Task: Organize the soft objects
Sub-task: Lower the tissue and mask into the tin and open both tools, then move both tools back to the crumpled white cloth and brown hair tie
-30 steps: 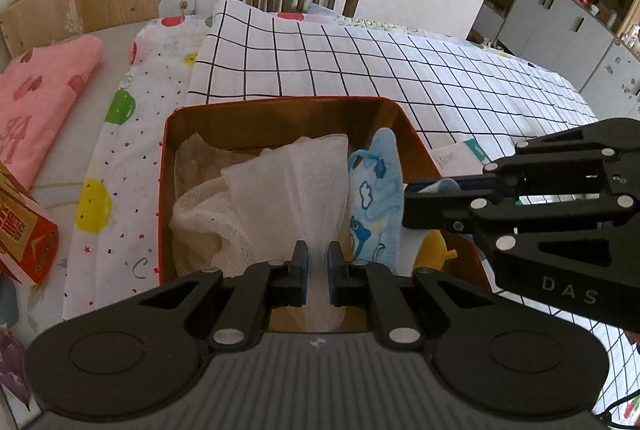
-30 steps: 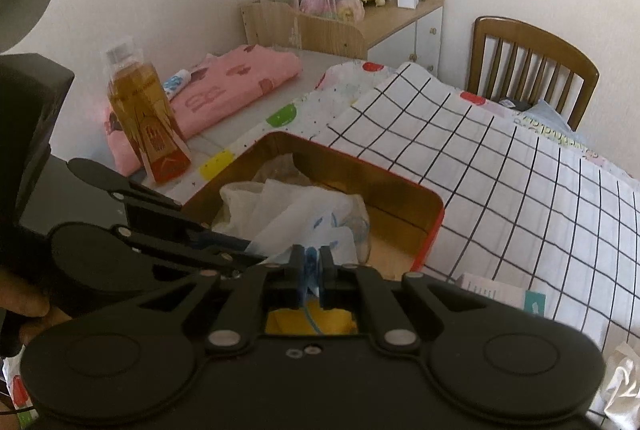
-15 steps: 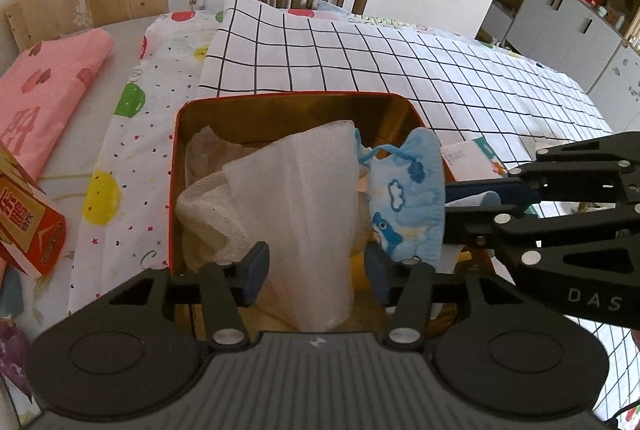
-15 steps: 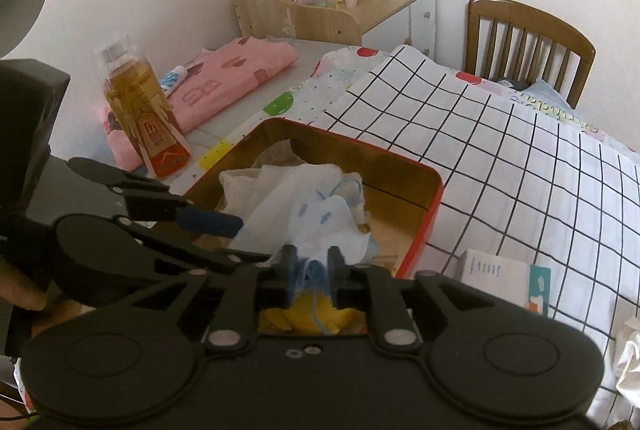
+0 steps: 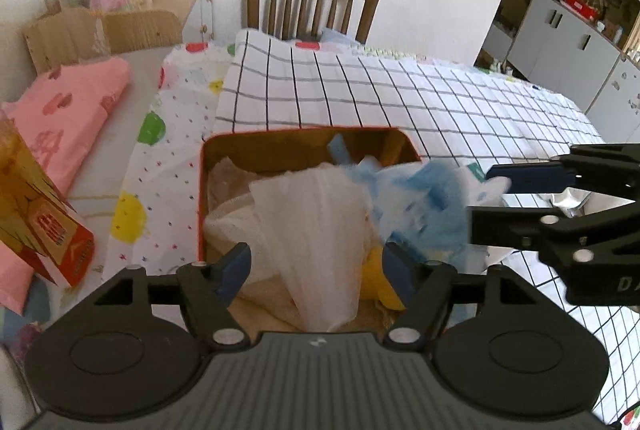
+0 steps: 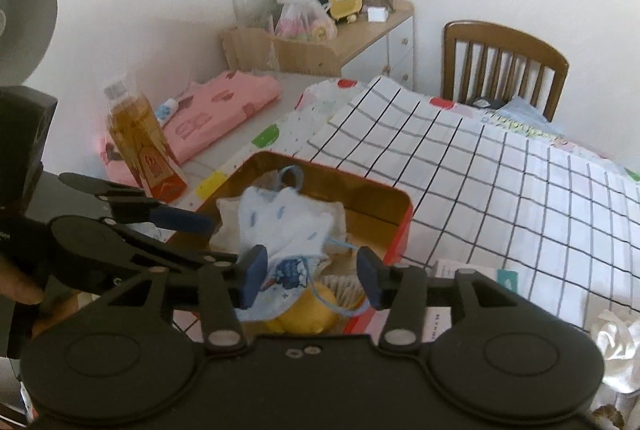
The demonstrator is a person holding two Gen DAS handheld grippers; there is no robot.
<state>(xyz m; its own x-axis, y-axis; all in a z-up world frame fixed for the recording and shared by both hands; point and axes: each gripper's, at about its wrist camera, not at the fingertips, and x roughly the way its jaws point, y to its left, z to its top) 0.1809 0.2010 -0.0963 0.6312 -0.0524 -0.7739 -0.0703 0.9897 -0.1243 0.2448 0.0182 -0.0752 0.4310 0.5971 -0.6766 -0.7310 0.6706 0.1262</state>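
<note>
Over the red-rimmed tin (image 5: 202,198) on the checked cloth (image 5: 360,94), both claws hang with jaws opening. The left gripper (image 5: 316,268) straddles a white gauze cloth (image 5: 316,230) without pressing it. The right gripper (image 6: 310,276) has a blue printed cloth (image 6: 288,226) between its pads, apparently loose. Only the right view shows the bottle (image 6: 136,134) whole and a hand (image 6: 24,294); only the left shows the cabinets (image 5: 572,26).

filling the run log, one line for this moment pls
left gripper: opening, white cloth between, not pressed | right gripper: opening over blue bib | both cloths in tin
</note>
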